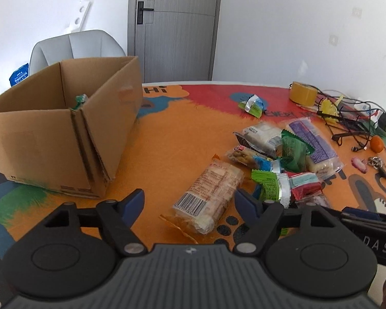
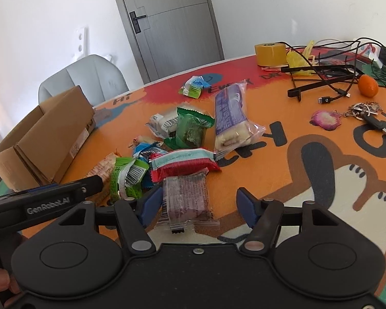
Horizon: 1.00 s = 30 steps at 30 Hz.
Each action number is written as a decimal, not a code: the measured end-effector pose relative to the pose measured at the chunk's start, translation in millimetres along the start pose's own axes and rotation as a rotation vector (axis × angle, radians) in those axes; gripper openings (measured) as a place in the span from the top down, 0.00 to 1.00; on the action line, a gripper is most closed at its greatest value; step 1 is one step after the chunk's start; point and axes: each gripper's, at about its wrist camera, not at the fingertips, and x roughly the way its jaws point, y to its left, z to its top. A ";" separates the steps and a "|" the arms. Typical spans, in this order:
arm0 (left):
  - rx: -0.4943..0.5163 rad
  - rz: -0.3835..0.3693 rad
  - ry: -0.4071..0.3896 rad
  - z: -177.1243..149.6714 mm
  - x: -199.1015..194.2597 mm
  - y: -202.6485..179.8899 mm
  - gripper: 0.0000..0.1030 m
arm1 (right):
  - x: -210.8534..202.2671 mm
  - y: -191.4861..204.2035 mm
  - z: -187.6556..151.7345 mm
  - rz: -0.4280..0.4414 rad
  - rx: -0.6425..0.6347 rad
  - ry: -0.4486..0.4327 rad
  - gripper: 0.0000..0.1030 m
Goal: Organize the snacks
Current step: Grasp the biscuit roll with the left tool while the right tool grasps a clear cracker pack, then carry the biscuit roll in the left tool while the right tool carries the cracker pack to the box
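Note:
An open cardboard box (image 1: 64,134) stands on the left of the table, with a green wrapper (image 1: 80,101) showing inside; it also shows in the right wrist view (image 2: 46,139). A pile of snack packets (image 1: 283,159) lies to its right. My left gripper (image 1: 190,203) is open around a clear packet with an orange edge and a barcode (image 1: 208,195). My right gripper (image 2: 199,203) is open around a dark purple packet (image 2: 185,200), in front of a red and white packet (image 2: 182,163), a green packet (image 2: 191,128) and a long purple packet (image 2: 230,118).
A colourful mat (image 1: 172,139) covers the table. At the far right lie a tape roll (image 2: 270,52), cables (image 2: 329,69), a small orange (image 2: 368,85) and keys (image 2: 365,113). A grey chair (image 1: 74,49) stands behind the box. A door (image 1: 175,25) is in the back wall.

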 end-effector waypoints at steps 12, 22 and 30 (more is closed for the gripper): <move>0.069 0.003 0.006 -8.5 10.1 -12.2 0.42 | 6.9 13.4 -2.2 0.001 -0.061 -0.012 0.40; 0.054 -0.021 0.000 -15.7 -6.5 -11.0 0.67 | -0.8 17.0 -10.5 -0.028 -0.101 -0.032 0.63; 0.034 -0.016 -0.045 -17.7 -32.6 0.0 0.67 | -16.3 13.7 -15.1 0.007 -0.043 -0.051 0.66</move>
